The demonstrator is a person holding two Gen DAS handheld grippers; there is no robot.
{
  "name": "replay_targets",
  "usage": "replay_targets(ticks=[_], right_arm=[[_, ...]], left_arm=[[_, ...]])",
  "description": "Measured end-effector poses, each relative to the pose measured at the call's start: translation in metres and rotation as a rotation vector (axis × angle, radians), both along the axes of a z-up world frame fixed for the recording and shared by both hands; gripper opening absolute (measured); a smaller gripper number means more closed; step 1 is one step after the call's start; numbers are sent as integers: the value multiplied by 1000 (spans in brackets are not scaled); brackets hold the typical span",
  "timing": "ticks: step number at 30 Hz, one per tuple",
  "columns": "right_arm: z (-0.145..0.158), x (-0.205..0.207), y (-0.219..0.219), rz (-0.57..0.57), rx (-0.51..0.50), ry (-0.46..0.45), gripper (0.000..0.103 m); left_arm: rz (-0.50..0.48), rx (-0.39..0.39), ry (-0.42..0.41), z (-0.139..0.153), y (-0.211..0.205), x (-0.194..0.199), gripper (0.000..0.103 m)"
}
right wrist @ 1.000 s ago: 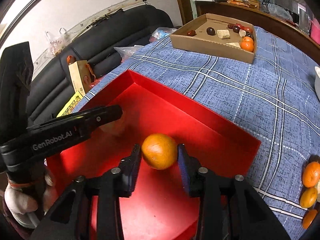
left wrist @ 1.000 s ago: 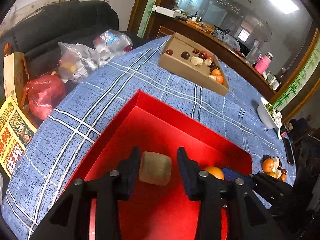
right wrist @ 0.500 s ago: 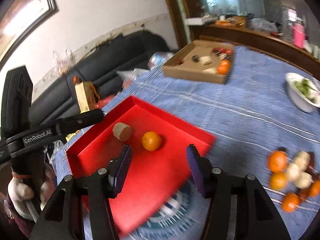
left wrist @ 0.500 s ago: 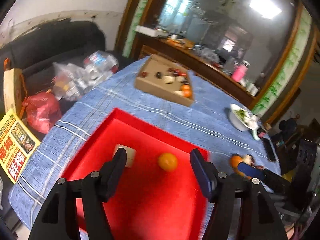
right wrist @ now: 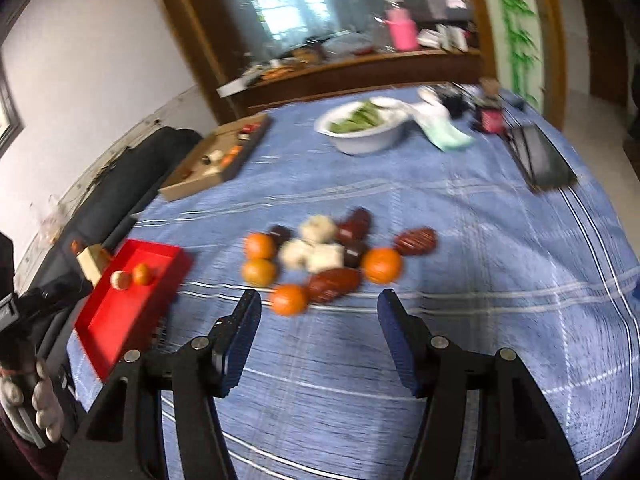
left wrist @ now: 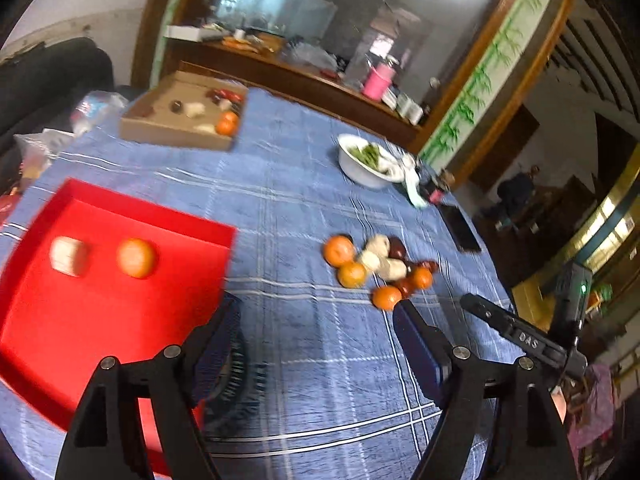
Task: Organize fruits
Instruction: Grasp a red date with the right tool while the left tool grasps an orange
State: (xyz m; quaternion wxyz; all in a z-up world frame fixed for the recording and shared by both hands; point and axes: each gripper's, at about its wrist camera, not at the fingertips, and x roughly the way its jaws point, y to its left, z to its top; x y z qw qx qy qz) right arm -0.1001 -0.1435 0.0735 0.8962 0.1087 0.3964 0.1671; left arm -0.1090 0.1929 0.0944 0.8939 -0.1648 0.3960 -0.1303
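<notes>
While both grippers hang above it, a table under a blue plaid cloth (left wrist: 304, 184) fills most of each view. On its left side sits a red tray (left wrist: 80, 320), its long axis running away from the camera in the right wrist view (right wrist: 120, 312). Inside the tray lie a pale tan chunk (left wrist: 68, 256) and one orange (left wrist: 136, 258), side by side and apart. At the far edge stands a shallow cardboard box (left wrist: 176, 136) holding a few more fruits, its long side running away toward the wall in the right wrist view (right wrist: 212, 168). Right of it sits a white bowl (left wrist: 360, 172) of green vegetables, with a dark phone (left wrist: 460, 228) lying flat nearby.

Near the table's middle lies a loose pile of fruit (right wrist: 324, 256): oranges, pale chunks and dark red oblong pieces, touching one another. The nearest orange of the pile (right wrist: 289, 299) lies just beyond the right gripper (right wrist: 320, 332), whose jaws are spread wide and hold nothing. The left gripper (left wrist: 316, 344) is likewise spread wide and empty, above the cloth between tray and pile. White letters reading roughly "DAS" (left wrist: 528, 340) mark the other tool's black arm in the left wrist view; motion blur leaves other writing unreadable.
</notes>
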Motion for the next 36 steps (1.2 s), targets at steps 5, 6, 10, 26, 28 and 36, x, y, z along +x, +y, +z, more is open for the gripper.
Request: replay_targets(ticks=[5, 6, 10, 26, 28, 36], right_arm=[[-21, 16, -8, 4, 53, 52, 60], [-25, 21, -3, 16, 70, 64, 60], [-39, 39, 16, 20, 105, 112, 58], [-65, 58, 21, -74, 99, 132, 29], [-65, 58, 18, -76, 107, 133, 28], [-63, 57, 20, -60, 101, 134, 27]], left_arm=[[-7, -9, 30, -15, -15, 14, 81], [-3, -21, 37, -18, -15, 18, 80], [5, -53, 72, -28, -16, 37, 80], [-93, -111, 209, -78, -72, 110, 79], [-92, -74, 190, -79, -79, 113, 79], [-93, 15, 147, -85, -94, 121, 55]])
